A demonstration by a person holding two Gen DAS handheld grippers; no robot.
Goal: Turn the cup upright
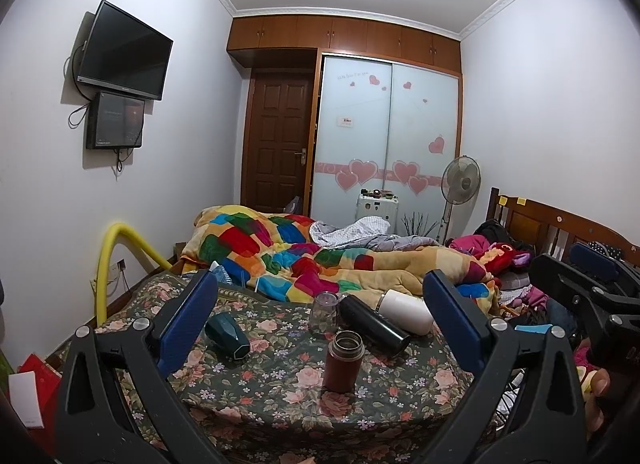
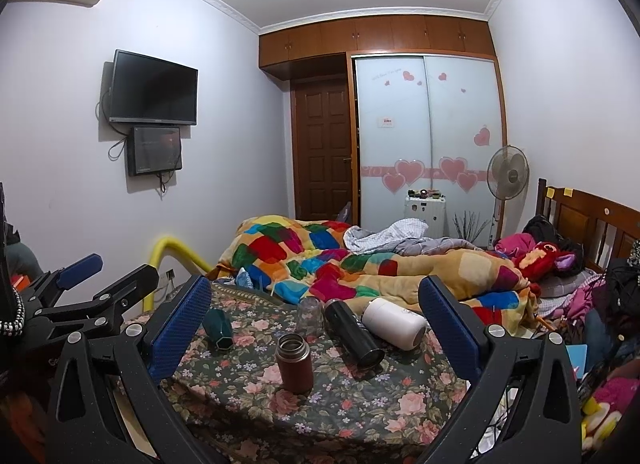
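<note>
Five drinking vessels on a floral bedspread (image 1: 280, 376), grouped near its middle. Nearest, a reddish-brown flask (image 1: 343, 362), upright and lidless, mouth open to the ceiling. Behind it, a black tumbler (image 1: 374, 322) on its side, mouth toward the cameras, touching or just beside a white cup (image 1: 408, 310), also on its side. Left of the black one, a clear glass (image 1: 323, 314) standing mouth down. Further left and apart, a dark green faceted cup (image 1: 228, 334) tipped over, its hexagonal end facing forward. Left gripper (image 1: 320, 318) held back from the group, blue pads (image 1: 188, 320) spread wide with nothing between them; all five vessels framed in the gap, none touched. Right gripper (image 2: 316, 324) likewise spread and empty, alongside the left one, each visible at the edge of the other's view. Beyond the bedspread, a patchwork quilt (image 1: 300, 256) heaped across the bed; farther off, a wardrobe (image 1: 384, 136) with heart stickers, a standing fan (image 1: 460, 180), a wall-mounted television (image 1: 124, 50).
</note>
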